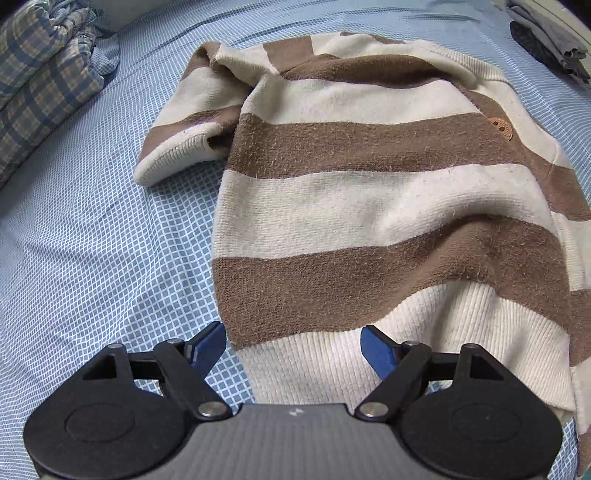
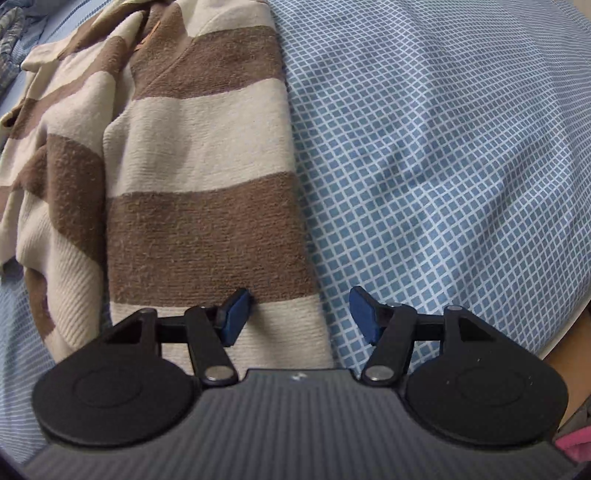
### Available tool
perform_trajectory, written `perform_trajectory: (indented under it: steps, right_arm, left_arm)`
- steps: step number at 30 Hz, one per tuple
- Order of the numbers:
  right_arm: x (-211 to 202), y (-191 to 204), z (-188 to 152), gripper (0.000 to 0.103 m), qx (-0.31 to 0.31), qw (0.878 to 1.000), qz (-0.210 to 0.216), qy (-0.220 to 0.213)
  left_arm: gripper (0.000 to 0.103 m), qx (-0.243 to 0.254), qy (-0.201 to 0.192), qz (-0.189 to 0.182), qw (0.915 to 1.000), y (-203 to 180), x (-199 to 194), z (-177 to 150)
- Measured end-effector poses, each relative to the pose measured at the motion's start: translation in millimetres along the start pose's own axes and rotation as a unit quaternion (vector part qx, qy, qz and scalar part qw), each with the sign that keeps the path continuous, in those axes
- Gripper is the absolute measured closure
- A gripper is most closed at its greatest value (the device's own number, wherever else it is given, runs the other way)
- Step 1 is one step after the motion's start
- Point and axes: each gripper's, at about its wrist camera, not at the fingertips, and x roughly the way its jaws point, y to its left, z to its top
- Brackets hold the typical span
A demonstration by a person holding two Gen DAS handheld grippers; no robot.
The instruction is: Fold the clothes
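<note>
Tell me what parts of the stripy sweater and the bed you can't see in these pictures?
- Striped sweater: its right side runs off the left wrist view's edge.
- Its bottom hem is hidden behind the left gripper and the right gripper.
- Small orange patch: too small to read.
- Plaid bedding and grey clothes: cut off by the fisheye corners.
- Bed sheet: covered where the sweater lies.

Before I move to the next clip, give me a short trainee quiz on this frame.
1. True or false: the left gripper has its jaws shut on the brown-and-cream striped knit sweater.
2. What lies under the sweater? A) wooden table B) blue checked bedsheet C) grey carpet
3. Fill in: the right gripper sits at the sweater's ribbed ____.

Key: 1 false, both jaws stand open; 2 B; 3 hem.
</note>
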Motion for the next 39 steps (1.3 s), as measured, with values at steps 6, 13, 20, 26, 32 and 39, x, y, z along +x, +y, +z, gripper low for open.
perform_trajectory:
  steps: [6, 13, 20, 26, 32, 39]
  right_arm:
    - [-3, -6, 7, 0.041, -0.012, 1.0, 0.005, 0.004]
    - [0, -1, 8, 0.086, -0.006, 0.999, 0.033, -0.012]
    - [-15, -2, 9, 0.095, -0.05, 0.998, 0.02, -0.037]
    - [-33, -31, 46, 0.095, -0.108, 0.989, -0.084, -0.057]
    - [-44, -45, 97, 0.095, -0.149, 0.979, -0.123, -0.068]
    - [-39, -42, 133, 0.096, -0.243, 0.954, -0.169, -0.052]
  left_arm:
    - [0.021, 0.001, -0.005, 0.005, 1.0, -7, -9, -2]
    - [0.034, -0.005, 0.023, -0.004, 0.9997, -12, 11, -5]
    - [0.034, -0.012, 0.031, 0.0, 0.9995, -11, 11, -10]
    - [0.033, -0.022, 0.026, 0.018, 0.9992, -11, 2, -6]
    - [0.033, -0.032, 0.022, 0.035, 0.9986, -10, -8, -3]
    - [0.033, -0.095, 0.026, 0.031, 0.9947, -15, -13, 13]
